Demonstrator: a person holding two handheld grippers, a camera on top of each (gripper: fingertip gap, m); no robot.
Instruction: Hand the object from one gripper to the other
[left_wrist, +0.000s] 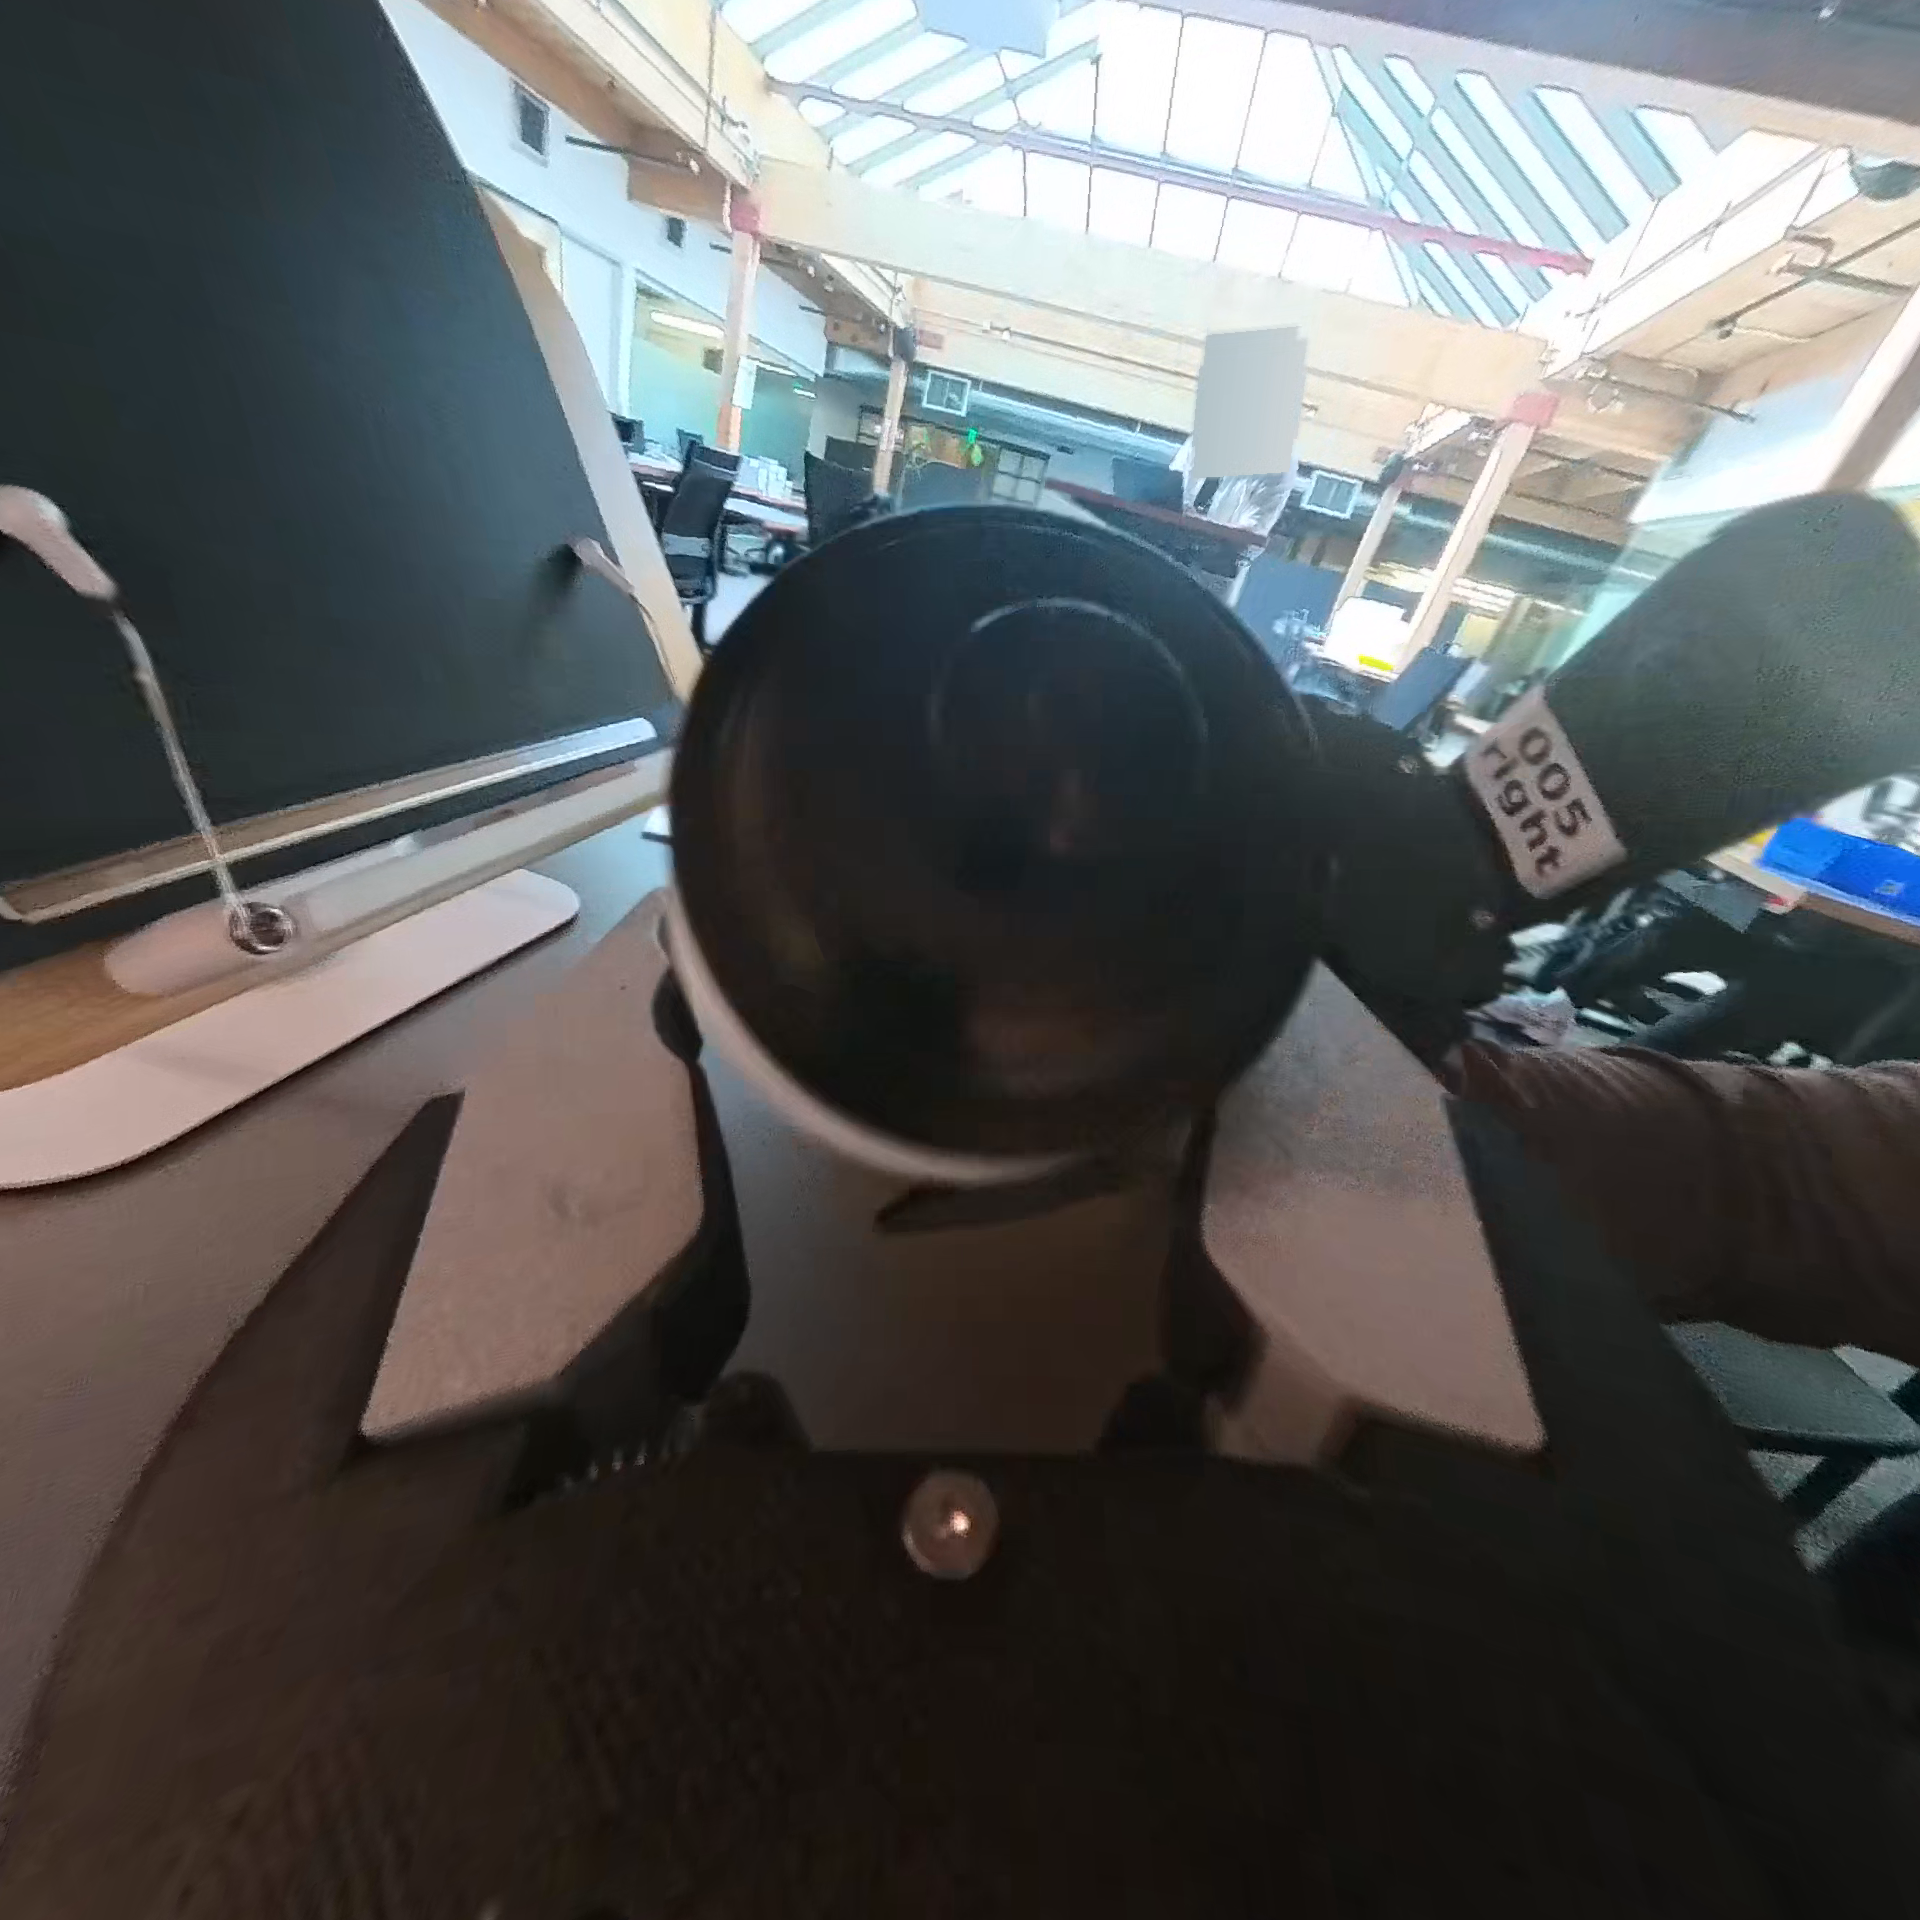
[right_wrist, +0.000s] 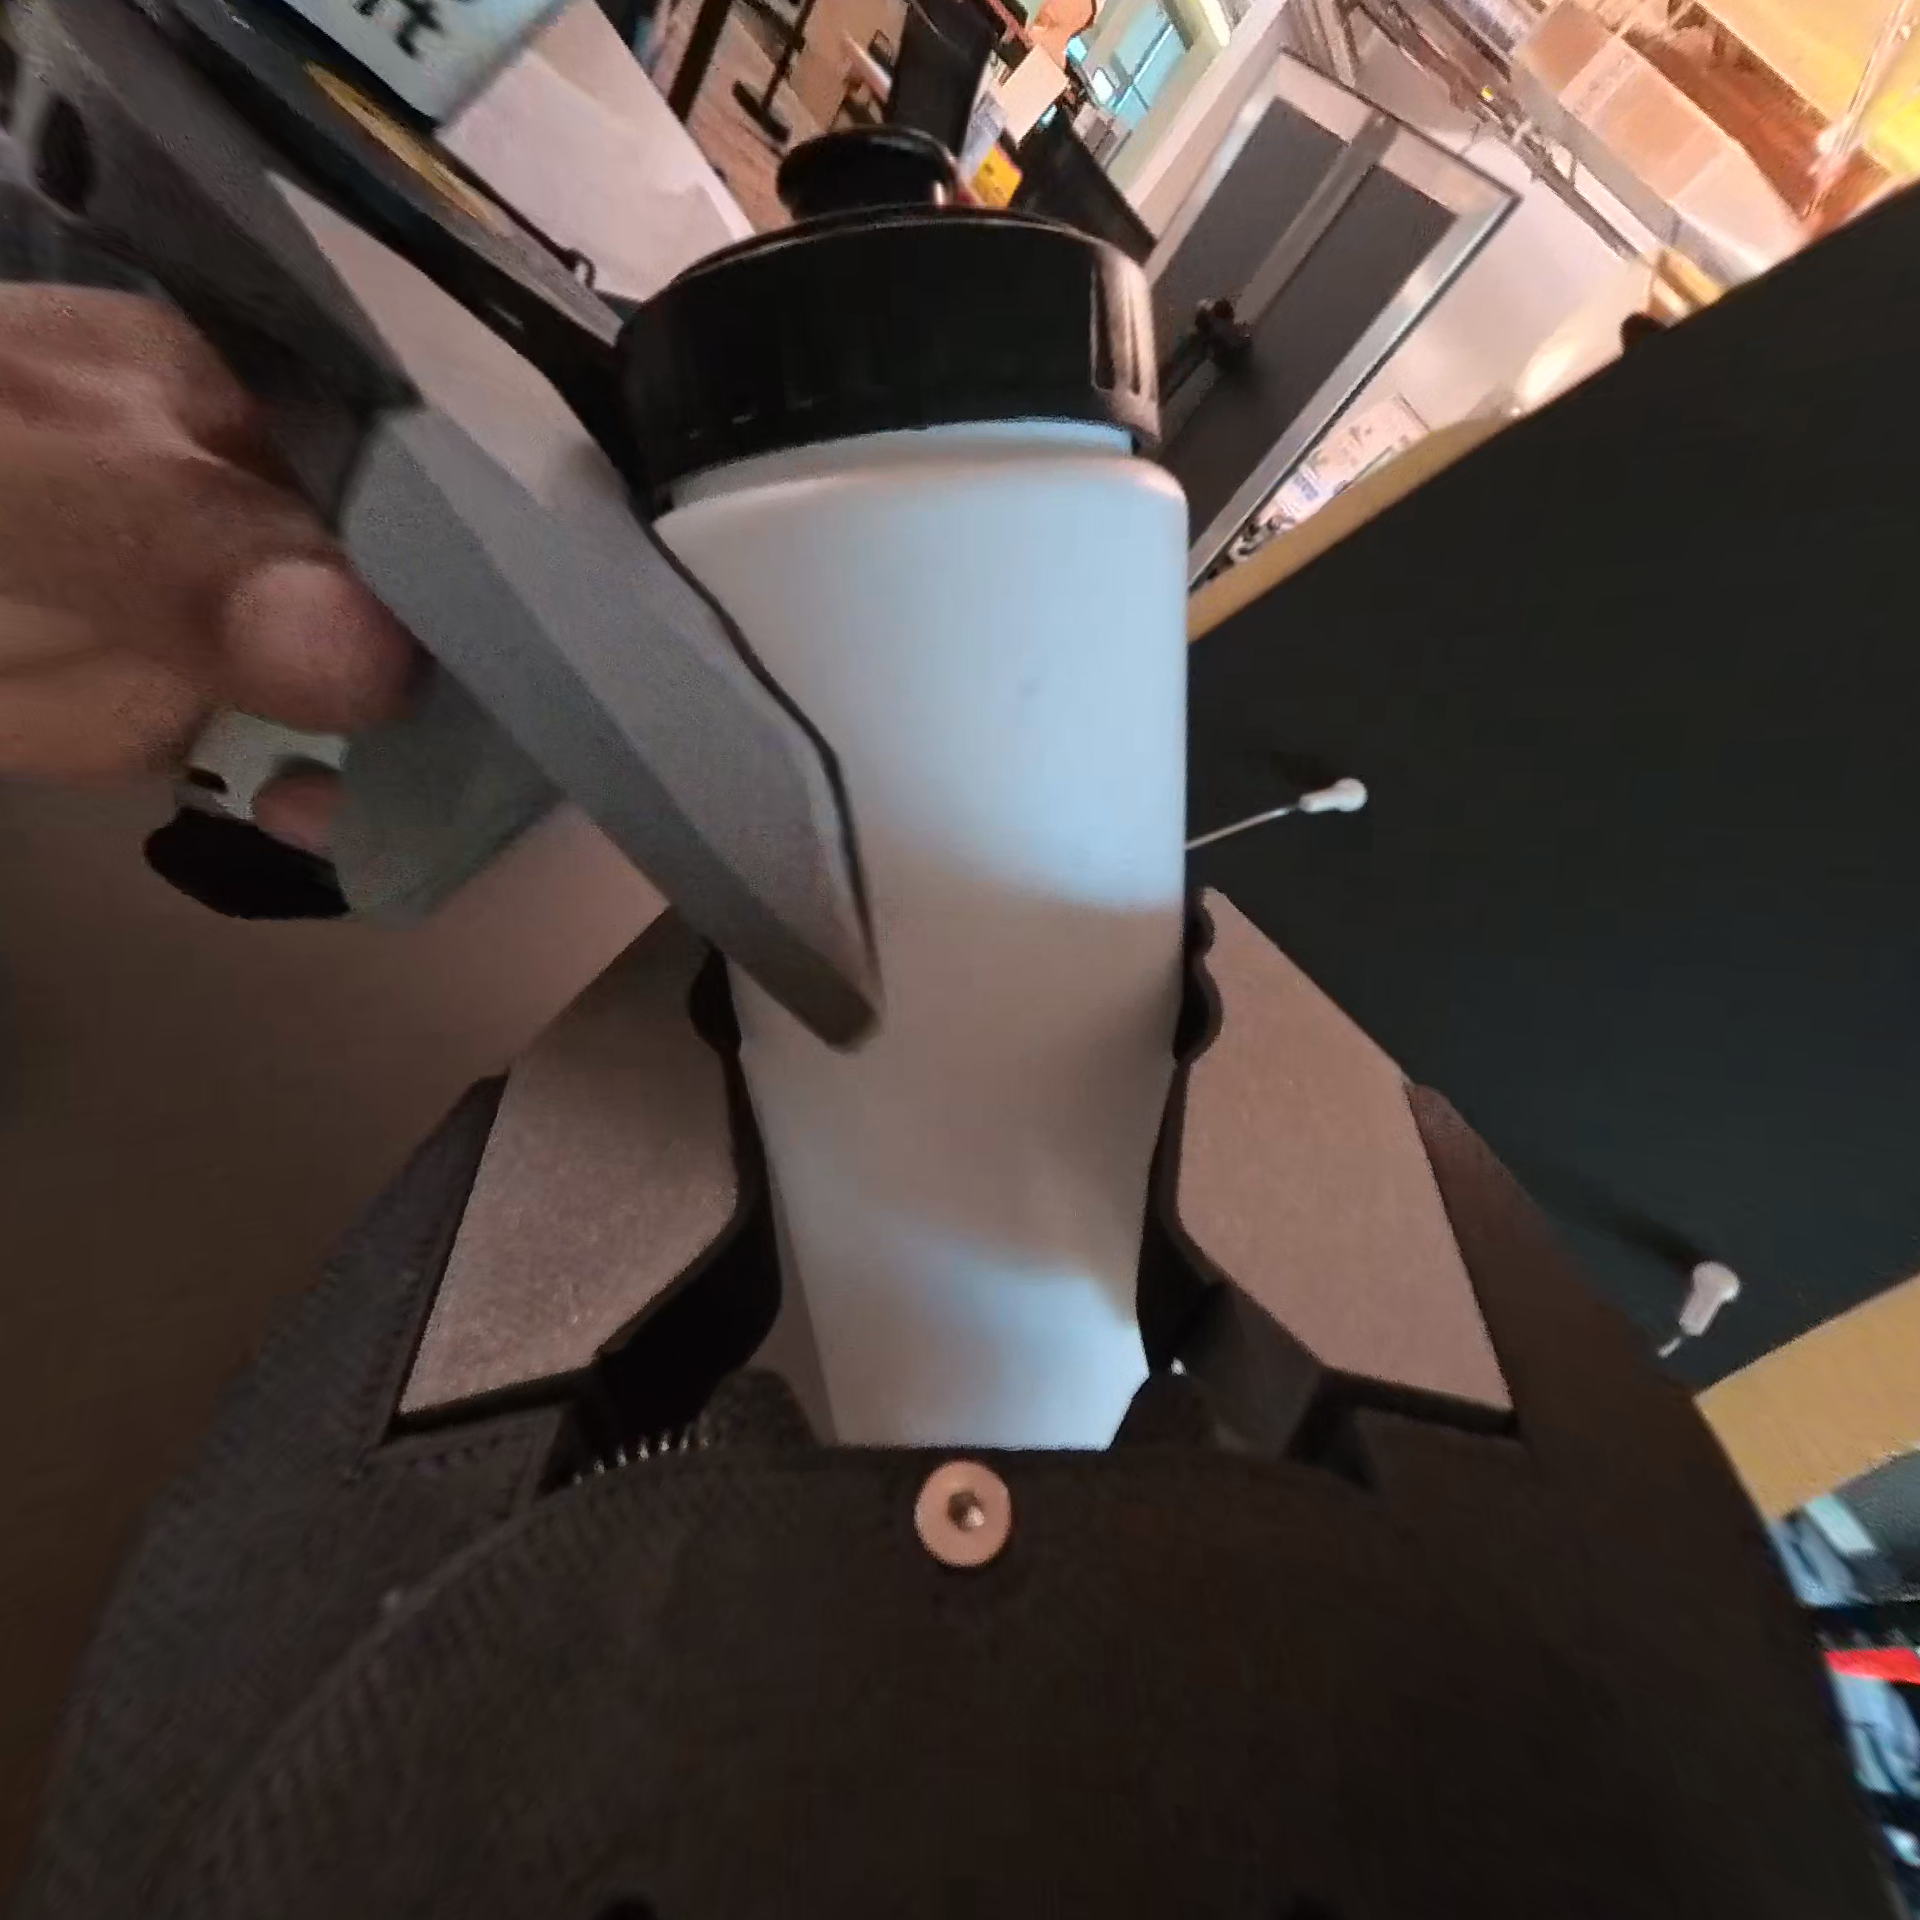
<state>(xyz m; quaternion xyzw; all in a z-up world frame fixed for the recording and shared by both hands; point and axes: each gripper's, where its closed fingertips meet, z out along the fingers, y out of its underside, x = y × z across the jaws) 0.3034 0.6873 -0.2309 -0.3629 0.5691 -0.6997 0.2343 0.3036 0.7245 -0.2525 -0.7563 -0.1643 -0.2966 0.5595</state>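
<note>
Bottle (right_wrist: 966, 810), white with black cap, gripped by both right gripper (right_wrist: 961, 1049) and left gripper (left_wrist: 956, 1195) fingers.

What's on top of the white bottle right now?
A black screw cap sits on the white bottle, with a black spout rising from it. The drinking opening can't be seen; the bottle's base is hidden between the right gripper fingers.

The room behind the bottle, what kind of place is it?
Probably a big open office. There are desks with office chairs far back, a skylight roof on wooden beams, and a monitor on the table nearby.
</note>
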